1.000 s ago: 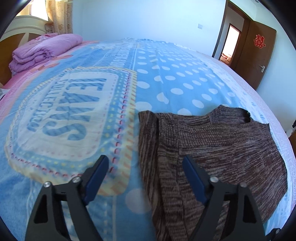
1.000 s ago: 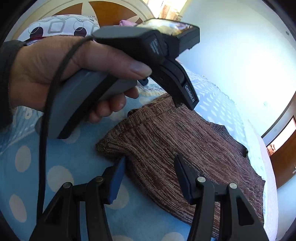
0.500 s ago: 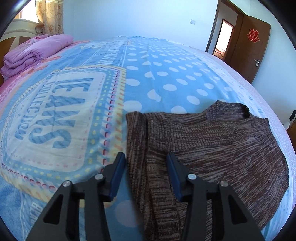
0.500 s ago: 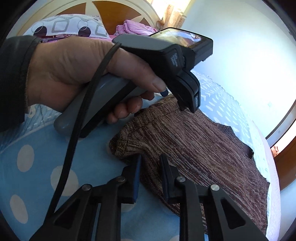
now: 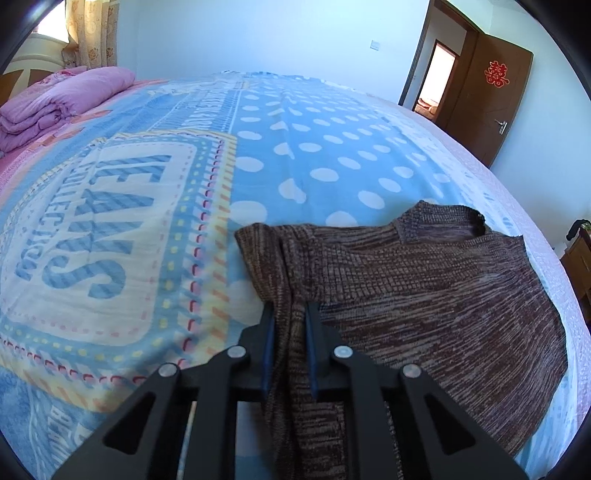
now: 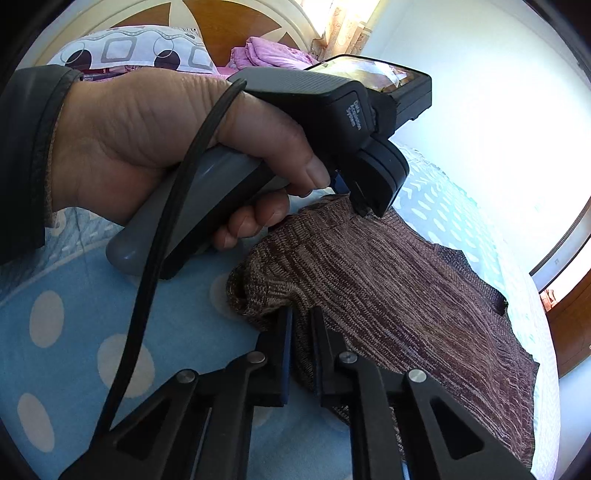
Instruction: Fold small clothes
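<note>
**Both grippers pinch the edge of a brown knit sweater on the bed**

The sweater [image 5: 424, 288] is a marled brown knit with fine ribbing, streaked in lighter and darker threads, with a ribbed neckband at its far end. It lies mostly flat on the bed [image 5: 314, 155], with one side doubled over into a thick rolled edge. That edge runs between the jaws of the left gripper [image 5: 289, 314]; they are closing, and their blue pads press the bunched knit from both sides. In the right wrist view the same sweater [image 6: 406, 295] has a rounded, puffy corner, and the right gripper [image 6: 301, 317] is clamped on the fabric just beside that corner, its jaws drawn nearly together with knit between them.

A hand [image 6: 147, 140] in a dark sleeve [image 6: 22, 155] holds the left gripper's grey handle, a black cable looping across it. The bed's cover is soft blue cloth with white dots and a large lettered panel. A folded pink quilt [image 5: 55, 103] lies near the headboard [image 6: 221, 22], beside a patterned pillow [image 6: 129, 48]. A brown wooden door [image 5: 495, 96] stands open.
</note>
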A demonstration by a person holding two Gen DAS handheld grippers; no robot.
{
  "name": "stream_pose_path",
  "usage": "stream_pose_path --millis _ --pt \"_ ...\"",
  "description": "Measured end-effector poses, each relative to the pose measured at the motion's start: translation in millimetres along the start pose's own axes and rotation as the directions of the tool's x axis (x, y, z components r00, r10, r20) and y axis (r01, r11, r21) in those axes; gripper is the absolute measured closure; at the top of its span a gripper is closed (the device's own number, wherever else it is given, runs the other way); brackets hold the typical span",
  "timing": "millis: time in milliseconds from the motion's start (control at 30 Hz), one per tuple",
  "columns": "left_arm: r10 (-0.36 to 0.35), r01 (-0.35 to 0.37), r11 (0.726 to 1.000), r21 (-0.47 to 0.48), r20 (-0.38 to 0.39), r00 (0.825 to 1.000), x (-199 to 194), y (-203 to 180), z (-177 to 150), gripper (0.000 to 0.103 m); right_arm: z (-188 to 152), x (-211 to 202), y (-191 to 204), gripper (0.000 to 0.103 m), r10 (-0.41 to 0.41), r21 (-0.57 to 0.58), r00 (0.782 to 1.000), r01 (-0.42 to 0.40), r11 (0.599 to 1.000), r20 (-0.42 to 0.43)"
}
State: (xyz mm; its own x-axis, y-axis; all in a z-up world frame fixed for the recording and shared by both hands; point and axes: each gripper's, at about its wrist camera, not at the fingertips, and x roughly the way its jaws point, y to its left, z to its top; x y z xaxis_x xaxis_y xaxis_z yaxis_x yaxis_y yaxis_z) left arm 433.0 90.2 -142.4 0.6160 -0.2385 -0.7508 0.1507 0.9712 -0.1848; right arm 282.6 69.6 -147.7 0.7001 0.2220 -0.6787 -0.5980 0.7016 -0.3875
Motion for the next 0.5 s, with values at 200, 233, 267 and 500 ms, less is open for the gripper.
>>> stream_pose_path --millis 200,233,267,500 --pt "-0.010 0.009 0.999 -0.032 -0.033 0.999 -4 3 6 0.091 -2 -3 -20 0.098 0.044 0.069 0.999 -0.045 0.997 0.012" --pt "-0.019 0.017 0.999 -0.041 -0.036 0.999 -6 3 7 0.091 -3 -4 -27 0.098 0.055 0.092 0.998 -0.057 0.994 0.017" --pt "-0.027 0.025 0.999 -0.048 -0.034 0.999 -9 3 8 0.091 -3 -6 -30 0.098 0.063 0.109 0.998 -0.065 0.992 0.024" --pt "-0.079 0.078 0.995 -0.058 -0.012 0.997 -39 -7 24 0.091 -11 -26 -58 0.098 0.094 0.213 0.992 -0.111 0.971 0.087"
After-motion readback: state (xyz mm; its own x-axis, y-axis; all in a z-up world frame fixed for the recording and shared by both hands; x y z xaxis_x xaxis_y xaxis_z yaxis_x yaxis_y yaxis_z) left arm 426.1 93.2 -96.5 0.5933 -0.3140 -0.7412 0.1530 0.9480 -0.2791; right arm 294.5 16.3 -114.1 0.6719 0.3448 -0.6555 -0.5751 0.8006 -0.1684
